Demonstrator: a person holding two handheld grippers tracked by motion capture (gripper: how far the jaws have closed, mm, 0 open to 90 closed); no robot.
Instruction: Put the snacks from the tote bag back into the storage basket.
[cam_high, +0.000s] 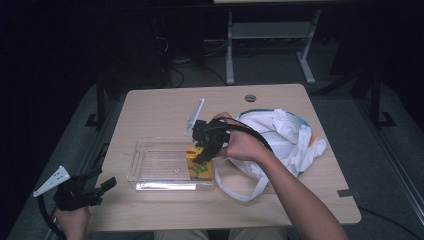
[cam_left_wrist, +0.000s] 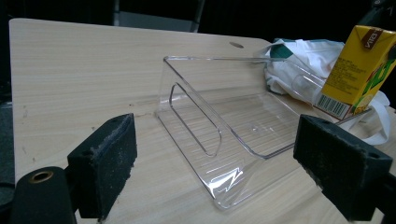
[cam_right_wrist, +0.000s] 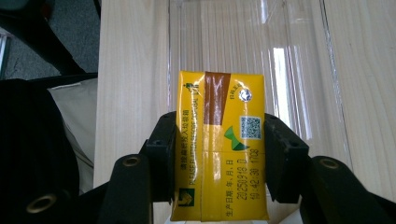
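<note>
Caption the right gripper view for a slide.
Right gripper clamps a yellow drink carton above the clear plastic tray on the wooden table.

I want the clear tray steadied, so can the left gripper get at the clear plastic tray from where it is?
Probably yes: the left gripper has open jaws facing the clear plastic tray, with bare light wooden table between them.

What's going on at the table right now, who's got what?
The right gripper is shut on a yellow drink carton and holds it at the right end of a clear plastic tray on the light wooden table. The left gripper waits open at the table's near left edge, gripping nothing. A white cloth bag lies crumpled to the right of the tray.
</note>
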